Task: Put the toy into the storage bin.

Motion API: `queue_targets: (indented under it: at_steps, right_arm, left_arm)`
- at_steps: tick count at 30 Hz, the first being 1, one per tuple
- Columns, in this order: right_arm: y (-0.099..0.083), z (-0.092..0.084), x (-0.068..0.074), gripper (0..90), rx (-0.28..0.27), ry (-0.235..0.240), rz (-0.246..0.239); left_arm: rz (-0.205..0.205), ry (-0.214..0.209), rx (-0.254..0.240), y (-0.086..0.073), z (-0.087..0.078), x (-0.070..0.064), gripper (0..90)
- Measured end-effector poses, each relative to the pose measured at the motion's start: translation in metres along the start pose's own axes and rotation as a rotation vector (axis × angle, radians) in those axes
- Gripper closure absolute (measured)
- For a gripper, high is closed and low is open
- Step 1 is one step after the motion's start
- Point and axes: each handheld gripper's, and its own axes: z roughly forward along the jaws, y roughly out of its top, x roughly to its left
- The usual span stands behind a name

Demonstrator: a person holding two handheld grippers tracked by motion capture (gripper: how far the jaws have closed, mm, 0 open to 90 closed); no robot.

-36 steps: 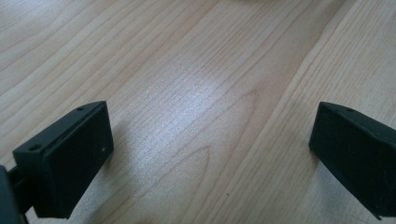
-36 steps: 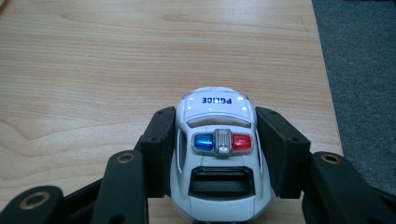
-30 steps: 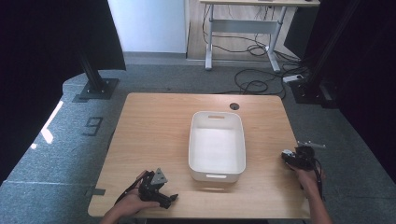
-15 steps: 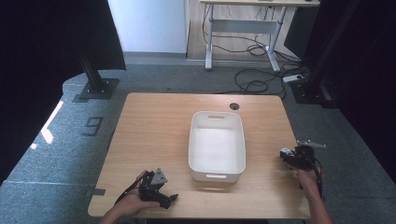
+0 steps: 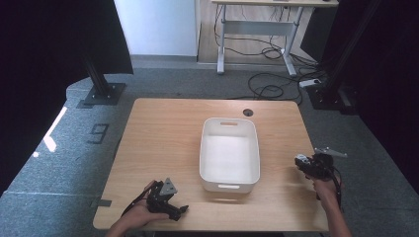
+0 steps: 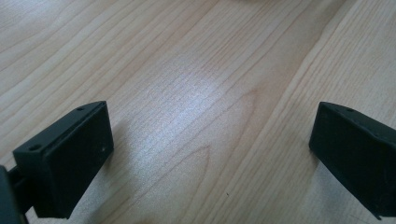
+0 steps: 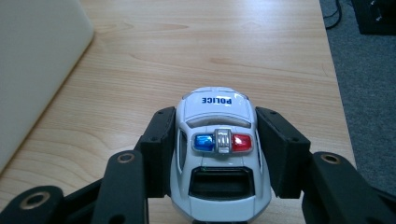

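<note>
The right gripper (image 7: 215, 154), at the near right edge of the pale wooden table (image 5: 168, 143), is pinching a small white plastic toy police car (image 7: 217, 140) with a red and blue light bar, its two black jaws pressed flat against the car's two sides. In the right gripper view the car sits squarely between the jaws with its "POLICE" hood pointing away from the hand, over the tabletop just right of the white rectangular plastic bin (image 5: 229, 154). The likely step is to carry the car over into that bin, and doing it well probably means keeping the squeeze even on both flanks, since the smooth rounded body could slip forward out of the jaws, lifting high enough to clear the bin's right wall before moving left, and lowering close to the floor before letting go so the wheeled toy does not roll or bounce. The left gripper (image 6: 210, 154) rests low over bare wood at the near left of the table, its jaws spread wide apart with nothing between them, well clear of the bin. The bin stands in the middle of the table with slotted handles at its near and far ends, and its inside looks empty.
</note>
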Motion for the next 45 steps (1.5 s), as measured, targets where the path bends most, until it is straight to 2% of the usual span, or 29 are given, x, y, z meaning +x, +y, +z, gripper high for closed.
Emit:
queue_targets:
  at_steps: [15, 30, 45]
  right_arm:
    - [0.008, -0.016, 0.011, 50.3, -0.051, 0.041, -0.007]
    - [0.013, -0.025, 0.012, 50.3, -0.079, 0.062, 0.008]
    - [0.016, -0.031, 0.019, 50.2, -0.087, 0.072, -0.003]
  left_arm:
    - [0.0, 0.0, 0.001, 0.0, 0.0, 0.0, 0.0]
    - [0.0, 0.001, 0.001, 0.0, 0.0, 0.0, 0.0]
    - [0.0, 0.0, 0.001, 0.0, 0.0, 0.0, 0.0]
